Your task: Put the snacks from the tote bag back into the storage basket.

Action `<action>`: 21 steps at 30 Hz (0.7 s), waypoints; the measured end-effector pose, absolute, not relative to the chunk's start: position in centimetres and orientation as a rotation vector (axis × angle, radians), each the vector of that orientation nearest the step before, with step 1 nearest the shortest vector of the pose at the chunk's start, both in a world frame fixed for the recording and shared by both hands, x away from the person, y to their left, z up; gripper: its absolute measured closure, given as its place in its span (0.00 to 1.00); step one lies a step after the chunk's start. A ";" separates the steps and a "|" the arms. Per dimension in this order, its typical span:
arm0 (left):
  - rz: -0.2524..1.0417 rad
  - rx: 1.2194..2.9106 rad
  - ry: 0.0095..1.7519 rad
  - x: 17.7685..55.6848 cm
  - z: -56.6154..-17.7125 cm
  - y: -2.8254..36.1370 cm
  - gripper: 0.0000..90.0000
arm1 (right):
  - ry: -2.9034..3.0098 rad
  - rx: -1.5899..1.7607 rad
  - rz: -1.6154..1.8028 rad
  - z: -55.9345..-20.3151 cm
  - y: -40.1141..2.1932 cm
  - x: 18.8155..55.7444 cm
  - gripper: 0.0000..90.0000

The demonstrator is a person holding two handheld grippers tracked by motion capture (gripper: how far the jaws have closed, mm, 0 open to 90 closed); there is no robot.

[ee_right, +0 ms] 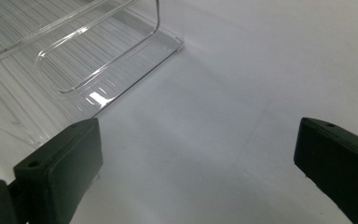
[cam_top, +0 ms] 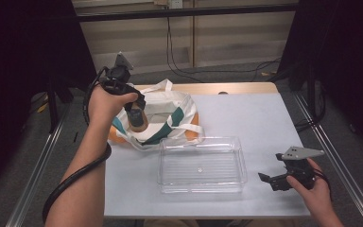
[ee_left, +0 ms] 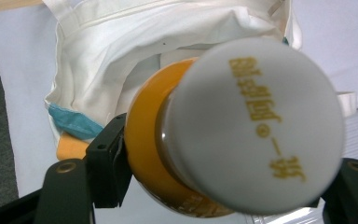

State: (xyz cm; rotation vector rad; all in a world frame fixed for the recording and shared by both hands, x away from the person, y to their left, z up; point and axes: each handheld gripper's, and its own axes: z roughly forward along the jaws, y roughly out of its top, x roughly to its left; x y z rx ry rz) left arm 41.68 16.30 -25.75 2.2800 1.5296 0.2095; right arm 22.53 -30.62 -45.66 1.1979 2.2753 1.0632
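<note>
Over the table's [cam_top: 264, 118] far-left corner, the left gripper [cam_top: 135, 109] clamps an orange bottle [ee_left: 144, 140] (white cap toward the camera) above the cloth bag [cam_top: 170, 106]. Its rounded body could slip back in. Near the right edge, the right gripper [cam_top: 275, 178] gapes, holding nothing.

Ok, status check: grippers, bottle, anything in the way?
Left gripper shut on orange bottle, above the tote bag. Right gripper open, by the clear tray. Nothing in the way.
</note>
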 end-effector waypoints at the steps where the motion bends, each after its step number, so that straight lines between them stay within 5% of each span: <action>1: 0.210 2.277 1.527 41.6 -25.7 16.3 0.34 | 2.276 1.202 1.066 -45.7 -30.6 22.5 0.01; 21: 0.165 2.340 1.470 40.3 -24.5 15.3 0.34 | 2.275 1.202 1.061 -45.6 -30.6 22.5 0.01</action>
